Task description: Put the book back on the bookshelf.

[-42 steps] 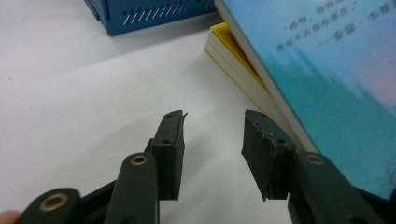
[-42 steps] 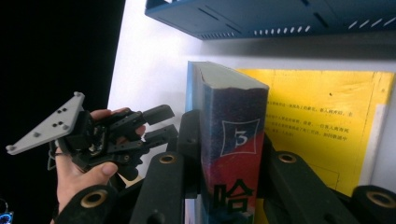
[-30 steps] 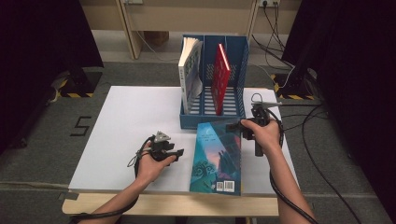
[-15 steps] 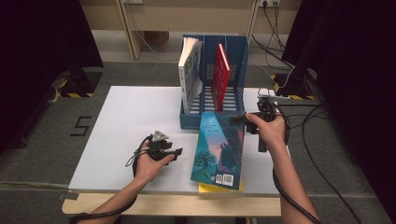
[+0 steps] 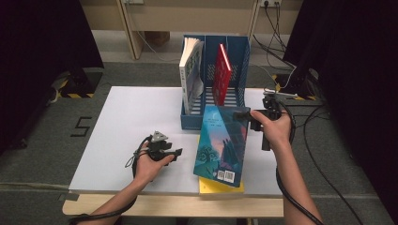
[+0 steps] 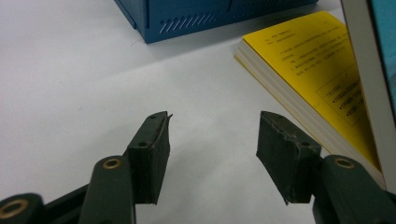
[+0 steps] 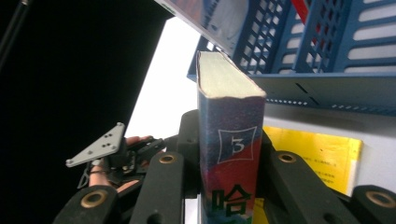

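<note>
While the right gripper (image 5: 247,114) clamps the blue book (image 5: 220,145) by its spine, the book tilts up with its near edge on the yellow book (image 5: 220,186), its far edge just short of the blue rack (image 5: 244,61). The left gripper (image 5: 174,153), jaws apart on nothing and just widening, rests on the table (image 5: 126,112), whose left half lies bare.

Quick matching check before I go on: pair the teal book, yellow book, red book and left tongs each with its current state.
1 teal book
2 yellow book
3 red book
4 left tongs

A open over bare table
B upright in the blue rack
C clamped in the right tongs, tilted up
D flat on the table

Pairs: 1-C, 2-D, 3-B, 4-A
</note>
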### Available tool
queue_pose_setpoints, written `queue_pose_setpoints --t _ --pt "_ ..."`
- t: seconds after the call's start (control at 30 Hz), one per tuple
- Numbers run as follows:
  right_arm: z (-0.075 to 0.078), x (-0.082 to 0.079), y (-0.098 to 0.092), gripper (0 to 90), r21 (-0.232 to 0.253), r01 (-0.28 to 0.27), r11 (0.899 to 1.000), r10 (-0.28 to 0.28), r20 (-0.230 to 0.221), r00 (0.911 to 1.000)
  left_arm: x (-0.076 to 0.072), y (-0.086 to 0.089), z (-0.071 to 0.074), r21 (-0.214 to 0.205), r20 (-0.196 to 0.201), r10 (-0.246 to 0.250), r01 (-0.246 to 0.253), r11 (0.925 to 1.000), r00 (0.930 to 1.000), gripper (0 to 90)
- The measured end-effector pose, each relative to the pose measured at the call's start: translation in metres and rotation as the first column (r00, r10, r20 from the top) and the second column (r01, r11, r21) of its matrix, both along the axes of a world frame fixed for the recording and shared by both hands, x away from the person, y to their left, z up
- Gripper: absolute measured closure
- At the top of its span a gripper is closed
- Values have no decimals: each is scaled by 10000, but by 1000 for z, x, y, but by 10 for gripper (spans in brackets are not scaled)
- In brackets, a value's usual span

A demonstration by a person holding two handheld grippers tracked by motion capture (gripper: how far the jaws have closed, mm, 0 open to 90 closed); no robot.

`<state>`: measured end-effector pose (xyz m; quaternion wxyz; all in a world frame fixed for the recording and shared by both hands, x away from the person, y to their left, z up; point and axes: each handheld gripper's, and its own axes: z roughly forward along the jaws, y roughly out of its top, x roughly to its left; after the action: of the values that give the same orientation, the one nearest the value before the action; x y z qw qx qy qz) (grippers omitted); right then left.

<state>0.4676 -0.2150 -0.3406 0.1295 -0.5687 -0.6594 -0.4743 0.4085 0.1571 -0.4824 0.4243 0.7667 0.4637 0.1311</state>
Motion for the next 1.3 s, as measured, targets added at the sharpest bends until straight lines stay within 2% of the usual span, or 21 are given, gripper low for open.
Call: queue_pose_setpoints --t 0.77,0.9,1.0,1.13,1.3 --pt "11 0 -6 749 -79 365 9993 -361 473 9982 0 0 -2 -29 14 -14 14 10000 10000 436" --pt "14 -2 -7 749 -95 437 9990 -429 764 9962 0 -1 -1 -55 73 -26 26 10000 10000 436" --pt "23 -4 -11 748 -88 613 9981 -602 973 9934 0 -1 -1 -43 120 -46 47 10000 9999 435" --pt "30 -7 -19 748 -177 890 9959 -858 1368 9869 1 -2 -2 -48 119 -56 56 10000 9999 435" --pt "35 -8 -25 747 -287 1122 9933 -1063 1585 9816 1 -2 -2 -61 122 -58 59 10000 9999 435"
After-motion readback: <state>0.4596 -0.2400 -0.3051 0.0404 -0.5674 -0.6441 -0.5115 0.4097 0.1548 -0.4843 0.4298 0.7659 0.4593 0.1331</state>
